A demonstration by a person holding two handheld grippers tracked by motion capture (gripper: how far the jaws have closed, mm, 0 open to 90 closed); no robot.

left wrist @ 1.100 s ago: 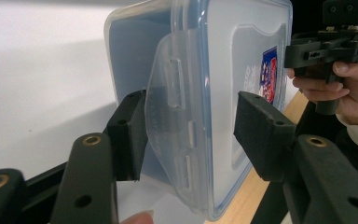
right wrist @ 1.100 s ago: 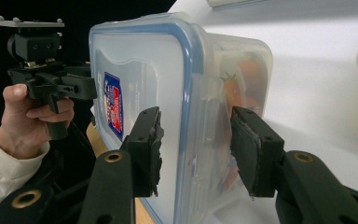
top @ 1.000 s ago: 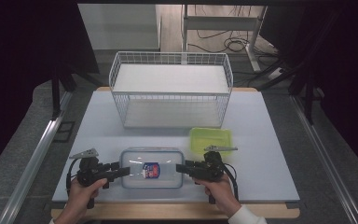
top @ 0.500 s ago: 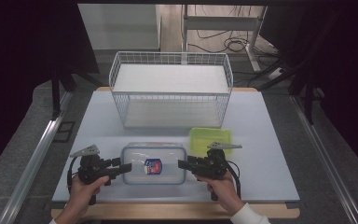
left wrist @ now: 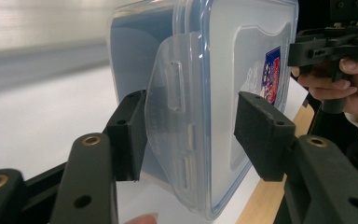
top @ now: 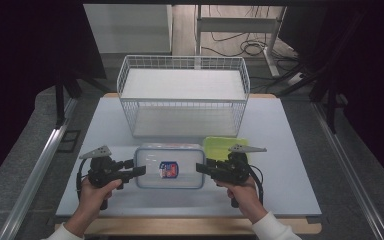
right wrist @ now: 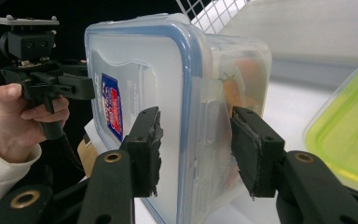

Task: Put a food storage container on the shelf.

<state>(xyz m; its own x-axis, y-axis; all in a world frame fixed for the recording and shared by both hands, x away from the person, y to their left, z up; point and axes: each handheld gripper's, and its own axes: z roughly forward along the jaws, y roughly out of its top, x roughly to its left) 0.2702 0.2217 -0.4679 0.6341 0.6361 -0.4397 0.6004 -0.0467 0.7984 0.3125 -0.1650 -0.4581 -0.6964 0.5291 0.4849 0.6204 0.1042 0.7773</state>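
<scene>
Dark walls stand around a pale counter (top: 290, 150). From above, a clear box (top: 169, 166) with a lid lies near the front edge, between the left gripper (top: 136, 171) and the right gripper (top: 201, 168). A wire basket (top: 182, 95) sits behind it, and a green lid (top: 219, 146) just beside it. In the left gripper view, the jaws stand apart around the box's side latch (left wrist: 170, 116) (not pressing yet). In the right gripper view, the jaws also gape around the far latch (right wrist: 212, 121). If only one side squeezes, the box could slide or tip.
</scene>
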